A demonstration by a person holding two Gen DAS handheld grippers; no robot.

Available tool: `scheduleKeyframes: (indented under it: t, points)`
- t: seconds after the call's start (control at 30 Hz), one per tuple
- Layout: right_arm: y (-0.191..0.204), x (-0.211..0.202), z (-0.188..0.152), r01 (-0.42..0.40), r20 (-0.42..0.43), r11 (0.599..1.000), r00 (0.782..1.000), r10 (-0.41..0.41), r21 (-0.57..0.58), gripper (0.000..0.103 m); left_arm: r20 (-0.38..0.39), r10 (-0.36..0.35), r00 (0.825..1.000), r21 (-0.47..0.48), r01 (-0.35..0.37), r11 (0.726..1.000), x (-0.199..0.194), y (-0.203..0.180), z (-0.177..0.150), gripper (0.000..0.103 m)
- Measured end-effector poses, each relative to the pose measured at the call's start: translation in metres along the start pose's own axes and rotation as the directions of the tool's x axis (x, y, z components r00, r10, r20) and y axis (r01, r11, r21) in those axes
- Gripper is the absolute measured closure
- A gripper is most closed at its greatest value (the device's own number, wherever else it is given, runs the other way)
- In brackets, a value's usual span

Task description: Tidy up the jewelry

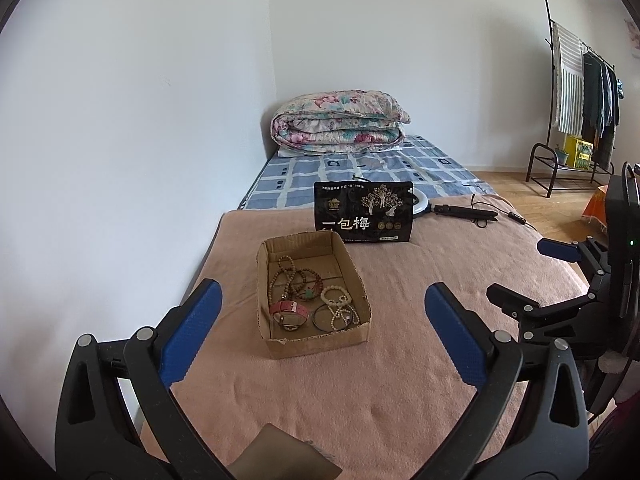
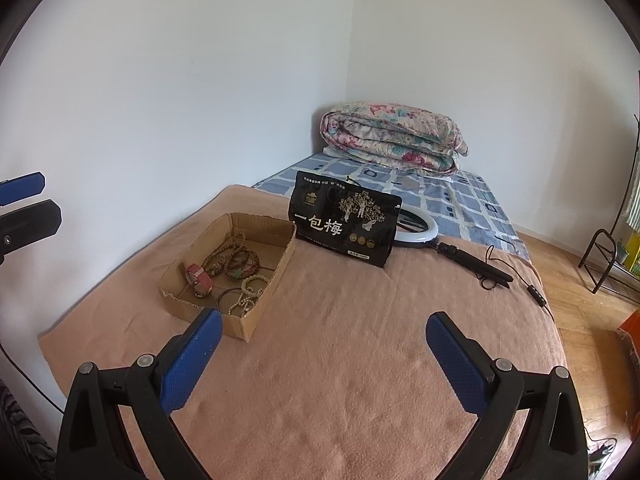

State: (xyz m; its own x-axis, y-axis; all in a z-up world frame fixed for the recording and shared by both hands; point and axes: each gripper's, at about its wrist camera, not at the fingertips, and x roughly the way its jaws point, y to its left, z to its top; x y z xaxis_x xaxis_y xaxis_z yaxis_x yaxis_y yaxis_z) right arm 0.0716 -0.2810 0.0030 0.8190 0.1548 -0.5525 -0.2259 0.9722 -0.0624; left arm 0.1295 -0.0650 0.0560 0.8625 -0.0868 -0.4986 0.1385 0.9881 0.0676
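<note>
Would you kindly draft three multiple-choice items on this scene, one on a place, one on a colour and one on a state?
1. Where does the pink-strapped wristwatch lie?
A. Inside the open brown cardboard box
B. On the folded floral quilt
C. Beside the black snack pouch

2. What colour is the blanket under the box?
A. Green
B. Salmon pink
C. Grey

3. How does the left gripper stand?
A. Shut on the watch
B. Shut on a bead bracelet
C. Open, holding nothing

Answers: 1 A, the watch rests among the beads in the box; 2 B, the cloth is plainly pinkish; 3 C, its blue pads stand wide apart, nothing touching them.
</note>
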Motion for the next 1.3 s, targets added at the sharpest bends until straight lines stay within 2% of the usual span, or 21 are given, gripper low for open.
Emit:
scheduleKeyframes:
  t: [1.3]
  points:
    - [0.001,0.01,0.0,-0.003,-0.023,1.0,1.0,0.004,0.016,0.0,-0.013,-0.005,1.0,-0.005,0.005,1.0,0.001,0.0,-0.001,0.0]
